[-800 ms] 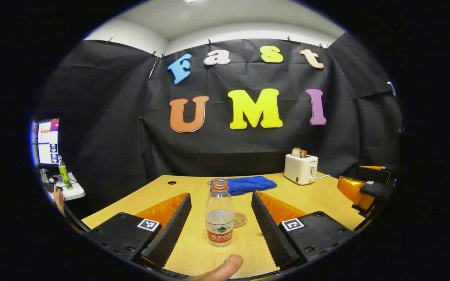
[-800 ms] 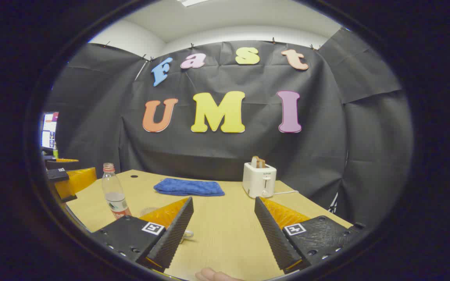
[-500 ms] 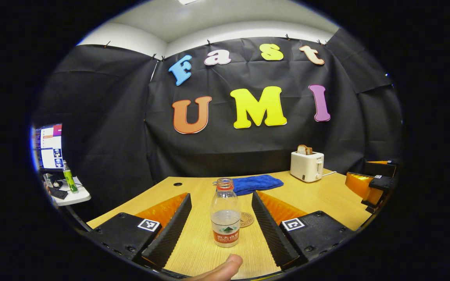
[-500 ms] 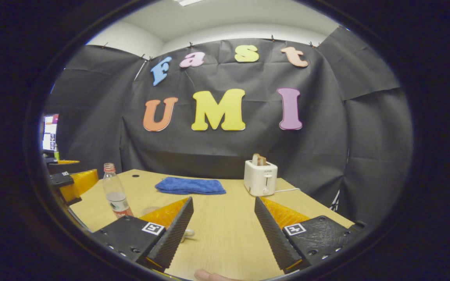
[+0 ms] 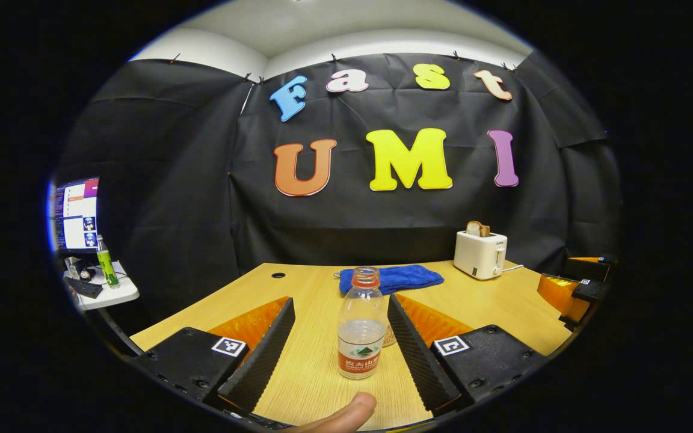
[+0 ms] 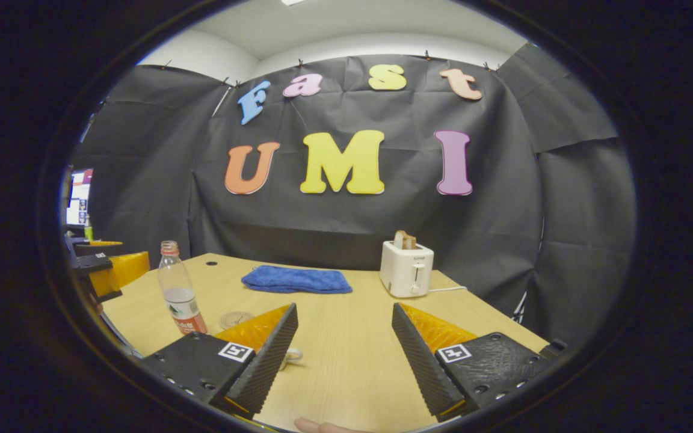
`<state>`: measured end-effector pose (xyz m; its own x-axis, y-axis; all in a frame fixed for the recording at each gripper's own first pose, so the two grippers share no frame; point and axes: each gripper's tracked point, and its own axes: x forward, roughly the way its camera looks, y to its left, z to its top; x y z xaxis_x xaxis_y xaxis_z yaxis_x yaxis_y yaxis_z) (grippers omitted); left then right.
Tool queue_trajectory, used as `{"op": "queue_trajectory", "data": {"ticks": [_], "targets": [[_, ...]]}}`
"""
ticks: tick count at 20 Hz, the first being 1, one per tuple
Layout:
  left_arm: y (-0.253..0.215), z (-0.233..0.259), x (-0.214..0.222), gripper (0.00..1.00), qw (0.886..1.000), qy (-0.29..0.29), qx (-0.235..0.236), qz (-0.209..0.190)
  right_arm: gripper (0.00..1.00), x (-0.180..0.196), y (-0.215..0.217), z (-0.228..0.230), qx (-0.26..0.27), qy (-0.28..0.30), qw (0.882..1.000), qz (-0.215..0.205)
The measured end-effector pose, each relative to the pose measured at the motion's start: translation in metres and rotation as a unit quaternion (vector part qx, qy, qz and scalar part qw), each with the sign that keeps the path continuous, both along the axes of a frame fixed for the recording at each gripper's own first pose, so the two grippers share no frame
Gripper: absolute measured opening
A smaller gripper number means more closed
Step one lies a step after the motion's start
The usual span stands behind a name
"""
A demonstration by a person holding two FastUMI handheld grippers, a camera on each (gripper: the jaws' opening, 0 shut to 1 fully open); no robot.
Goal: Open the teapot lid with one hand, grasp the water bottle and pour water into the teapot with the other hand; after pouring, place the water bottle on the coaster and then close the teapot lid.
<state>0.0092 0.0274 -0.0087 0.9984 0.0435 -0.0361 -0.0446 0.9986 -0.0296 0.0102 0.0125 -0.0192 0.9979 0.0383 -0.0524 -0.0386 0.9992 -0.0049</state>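
We are lining up the left tool (image 5: 340,337), jaws wide apart, on the water bottle (image 5: 360,328) standing uncapped mid-bench, just before the coaster (image 6: 236,319). The right tool (image 6: 344,349) is also gaping, holding nothing. The teapot is hardly showing, so next we are judging: advance and clamp the bottle's body.
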Motion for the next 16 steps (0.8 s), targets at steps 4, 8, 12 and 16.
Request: {"op": "queue_trajectory", "data": {"ticks": [4, 8, 12, 16], "targets": [[0.008, -0.002, 0.000, 0.98, 1.000, 0.005, -0.005, 0.007, 0.95, 0.013, 0.014, -0.014, 0.013, 0.003, 1.000, 0.018], [0.014, -0.002, 0.003, 0.98, 1.000, 0.006, -0.005, 0.011, 0.94, 0.039, 0.043, -0.046, 0.023, 0.023, 0.999, 0.039], [0.012, -0.007, 0.012, 0.97, 1.000, -0.003, 0.005, -0.004, 0.94, 0.061, 0.076, -0.066, 0.028, 0.029, 0.997, 0.063], [0.014, -0.021, 0.019, 0.98, 1.000, 0.013, 0.015, -0.002, 0.94, 0.079, 0.100, -0.077, 0.014, 0.031, 0.997, 0.074]]}}
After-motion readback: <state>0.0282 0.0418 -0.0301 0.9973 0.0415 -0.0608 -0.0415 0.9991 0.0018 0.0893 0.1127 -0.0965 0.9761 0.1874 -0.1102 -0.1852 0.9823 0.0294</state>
